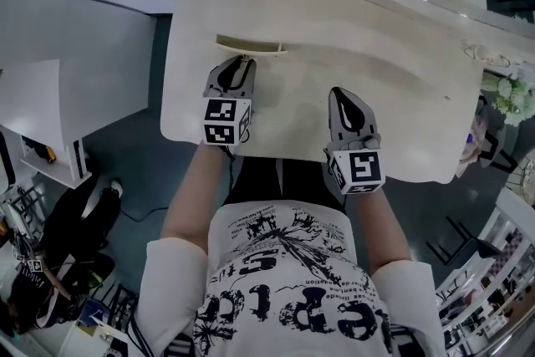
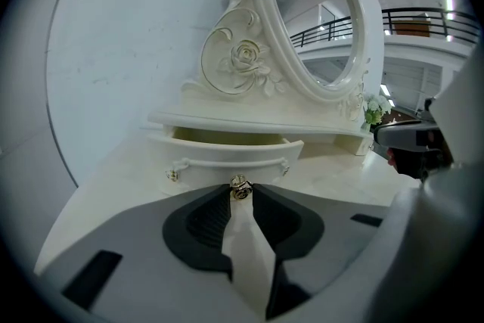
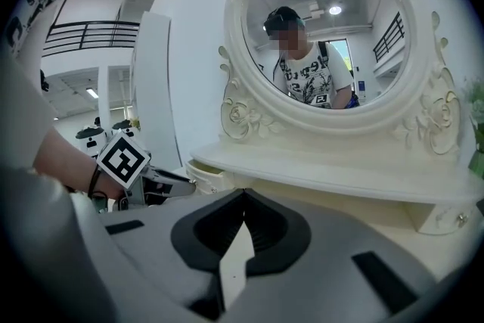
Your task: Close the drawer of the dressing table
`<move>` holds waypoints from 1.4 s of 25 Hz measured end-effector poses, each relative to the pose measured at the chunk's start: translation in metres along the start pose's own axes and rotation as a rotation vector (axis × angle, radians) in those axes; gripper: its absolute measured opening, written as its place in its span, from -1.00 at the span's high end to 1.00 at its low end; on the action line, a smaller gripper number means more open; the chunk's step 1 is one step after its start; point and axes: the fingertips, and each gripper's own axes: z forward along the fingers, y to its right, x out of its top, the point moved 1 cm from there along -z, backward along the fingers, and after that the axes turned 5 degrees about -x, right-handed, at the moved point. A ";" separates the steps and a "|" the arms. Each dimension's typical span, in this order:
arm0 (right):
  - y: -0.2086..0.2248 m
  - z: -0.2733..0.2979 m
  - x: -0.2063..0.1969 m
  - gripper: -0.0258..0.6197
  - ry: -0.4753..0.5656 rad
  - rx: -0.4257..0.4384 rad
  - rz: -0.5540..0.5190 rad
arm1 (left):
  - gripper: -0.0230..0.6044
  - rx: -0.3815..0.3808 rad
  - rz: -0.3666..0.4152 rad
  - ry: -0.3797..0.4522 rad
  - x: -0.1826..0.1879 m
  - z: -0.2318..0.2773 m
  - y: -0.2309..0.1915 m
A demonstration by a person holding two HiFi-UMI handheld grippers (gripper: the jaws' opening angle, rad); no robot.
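Cream lacquer covers the dressing table (image 1: 401, 79). From the head view we look down on its worktop, where the drawer (image 1: 251, 45) shows only as a thin slot, drawn part-way out from under the mirror shelf (image 1: 334, 8).

Our left gripper view gives what that view hides: the curved drawer front (image 2: 227, 155) and the small gold knob (image 2: 240, 189), which the left gripper (image 2: 240, 194) clamps at its jaw tips. The right gripper view shows the right gripper (image 3: 243, 198) with its jaws together and nothing between them. It also shows the oval mirror (image 3: 325, 34), with a person reflected in it.

From above, the two grippers are apart. The left (image 1: 242, 63) is at the drawer, and the right (image 1: 341, 94) is over the worktop, nearer its front edge. Bare worktop runs to the right of the drawer, and the shelf edge overhangs the drawer's open top.
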 end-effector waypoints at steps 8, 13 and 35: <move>0.004 -0.002 0.000 0.87 -0.003 -0.017 -0.020 | 0.60 -0.009 0.022 0.005 0.008 0.010 -0.002; 0.007 -0.001 -0.002 0.87 -0.003 -0.035 -0.021 | 0.60 0.005 0.032 0.019 0.014 0.015 -0.003; 0.013 -0.007 -0.010 0.87 -0.054 -0.060 -0.017 | 0.56 0.059 0.052 0.014 0.026 0.031 -0.009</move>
